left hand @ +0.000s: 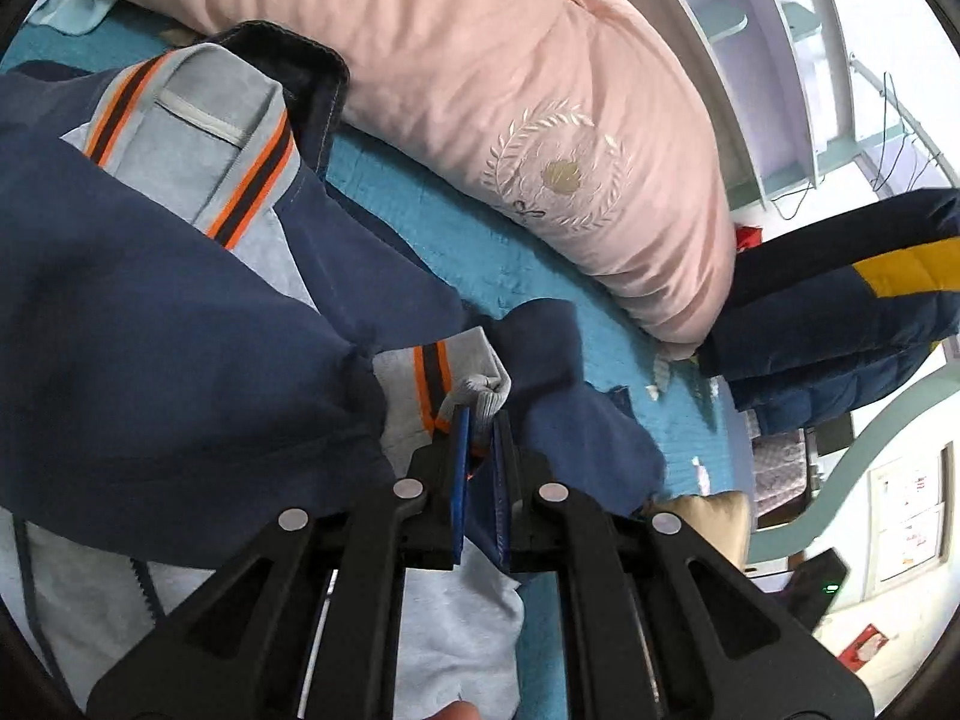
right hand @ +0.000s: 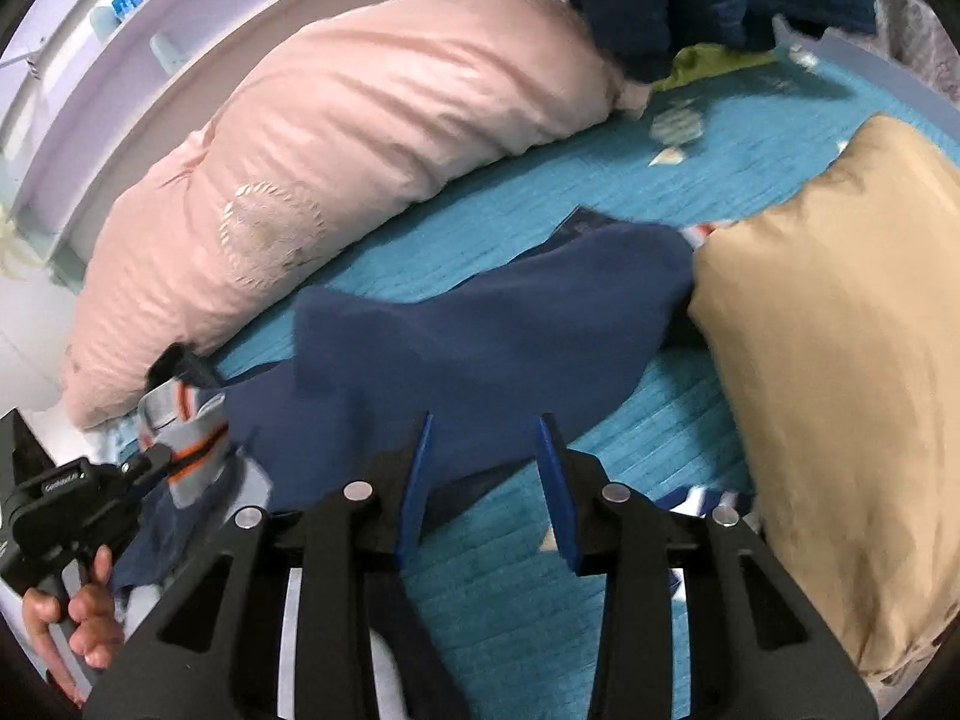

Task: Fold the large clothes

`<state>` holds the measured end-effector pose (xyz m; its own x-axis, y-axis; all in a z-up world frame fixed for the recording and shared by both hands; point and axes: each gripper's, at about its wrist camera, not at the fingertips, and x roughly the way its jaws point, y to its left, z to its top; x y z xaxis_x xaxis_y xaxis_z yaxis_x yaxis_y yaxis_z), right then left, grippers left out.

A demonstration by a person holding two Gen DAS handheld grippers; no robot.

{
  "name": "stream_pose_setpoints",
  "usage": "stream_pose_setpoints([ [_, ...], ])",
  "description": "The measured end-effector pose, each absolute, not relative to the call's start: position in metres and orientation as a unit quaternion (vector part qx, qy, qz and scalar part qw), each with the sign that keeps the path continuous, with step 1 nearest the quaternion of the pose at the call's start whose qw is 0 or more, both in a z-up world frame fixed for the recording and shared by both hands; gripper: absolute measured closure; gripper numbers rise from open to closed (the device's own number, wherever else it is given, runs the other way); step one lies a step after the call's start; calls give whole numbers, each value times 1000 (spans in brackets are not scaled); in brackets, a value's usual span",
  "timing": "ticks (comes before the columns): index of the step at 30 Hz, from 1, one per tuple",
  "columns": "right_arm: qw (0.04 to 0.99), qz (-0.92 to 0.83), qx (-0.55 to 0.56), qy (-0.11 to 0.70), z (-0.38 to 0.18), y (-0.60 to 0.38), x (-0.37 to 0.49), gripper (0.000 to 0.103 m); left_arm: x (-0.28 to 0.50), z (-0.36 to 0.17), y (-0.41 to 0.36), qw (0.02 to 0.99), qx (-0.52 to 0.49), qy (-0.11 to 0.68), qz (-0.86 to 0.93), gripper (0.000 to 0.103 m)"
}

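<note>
A navy jacket (left hand: 150, 312) with pale grey lining and orange-black stripes lies on a teal bed cover (left hand: 456, 240). My left gripper (left hand: 480, 420) is shut on a grey ribbed edge of the jacket (left hand: 483, 396), beside an orange stripe. In the right wrist view the jacket's navy sleeve (right hand: 480, 324) stretches across the bed. My right gripper (right hand: 486, 426) is open and empty, just above the sleeve's near edge. The left gripper (right hand: 162, 456) shows at far left there, holding the striped part.
A long pink pillow (left hand: 480, 90) lies along the white headboard (right hand: 90, 90). A tan pillow (right hand: 840, 360) sits on the right. A dark blue and yellow puffer jacket (left hand: 852, 312) lies past the pink pillow. The teal bed cover (right hand: 600, 570) shows under my right gripper.
</note>
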<state>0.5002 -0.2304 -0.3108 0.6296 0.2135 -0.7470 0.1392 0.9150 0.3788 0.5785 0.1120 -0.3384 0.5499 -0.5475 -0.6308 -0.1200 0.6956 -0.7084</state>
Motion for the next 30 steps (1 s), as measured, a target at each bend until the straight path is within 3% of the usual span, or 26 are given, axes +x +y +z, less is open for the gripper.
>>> stream_pose_setpoints([
  [2,876,58,204,433,-310,-211,498,68,575,-329,127,794,-395,438,-147,92],
  [4,872,86,202,437,-310,-186,499,65,574,-323,136,785,-411,434,-166,49],
  [5,869,99,203,440,-310,-175,502,64,573,-323,140,780,-417,438,-160,20],
  [9,857,152,187,456,-313,-120,509,58,557,-315,165,783,-427,426,-150,18],
  [11,854,165,177,460,-317,-97,515,45,541,-304,187,829,-361,418,-90,17],
  [15,853,154,159,472,-328,-66,524,45,513,-300,224,879,-236,414,14,17],
  [19,878,138,127,441,-317,-56,510,45,508,-336,259,865,-194,458,71,17],
  [21,884,120,139,431,-309,-72,509,45,514,-374,271,832,-181,516,95,18],
  [23,892,99,144,418,-301,-94,507,45,511,-392,271,833,-169,519,92,18],
  [30,877,-40,232,419,-309,-238,534,45,504,-375,256,855,-123,493,100,17],
])
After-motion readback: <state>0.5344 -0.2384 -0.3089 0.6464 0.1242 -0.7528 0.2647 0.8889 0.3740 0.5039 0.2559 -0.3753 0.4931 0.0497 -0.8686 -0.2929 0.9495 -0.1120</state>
